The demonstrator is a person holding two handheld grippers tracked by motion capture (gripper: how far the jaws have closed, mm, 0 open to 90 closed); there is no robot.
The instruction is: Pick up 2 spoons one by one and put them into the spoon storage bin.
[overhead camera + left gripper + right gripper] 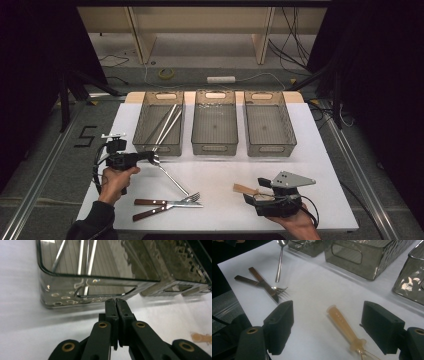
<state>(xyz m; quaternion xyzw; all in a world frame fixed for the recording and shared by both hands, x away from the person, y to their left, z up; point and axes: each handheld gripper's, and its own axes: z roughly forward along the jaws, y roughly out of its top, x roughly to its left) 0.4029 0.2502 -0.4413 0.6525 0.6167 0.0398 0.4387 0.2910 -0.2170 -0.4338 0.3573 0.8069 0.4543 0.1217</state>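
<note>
My left gripper (151, 157) (116, 300) hovers just in front of the left grey bin (140, 122) (62, 292), jaws pressed together. At its tip is the bowl of a metal spoon (172, 180) (279, 262), whose handle slants down toward the table near a wooden-handled fork (192, 197) (279, 289) and knife (150, 212) (262, 281). In the left gripper view the spoon itself is hidden. My right gripper (255, 191) (329, 315) rests open near the front right. A tan plastic-handled utensil (244, 189) (343, 325) lies on the table between its jaws, untouched.
Three grey see-through bins stand in a row at the back of the white table (310, 165). The left one holds several metal utensils (167, 125); the middle bin (215, 147) and right bin (270, 149) look bare. The table's front edge runs close under both hands.
</note>
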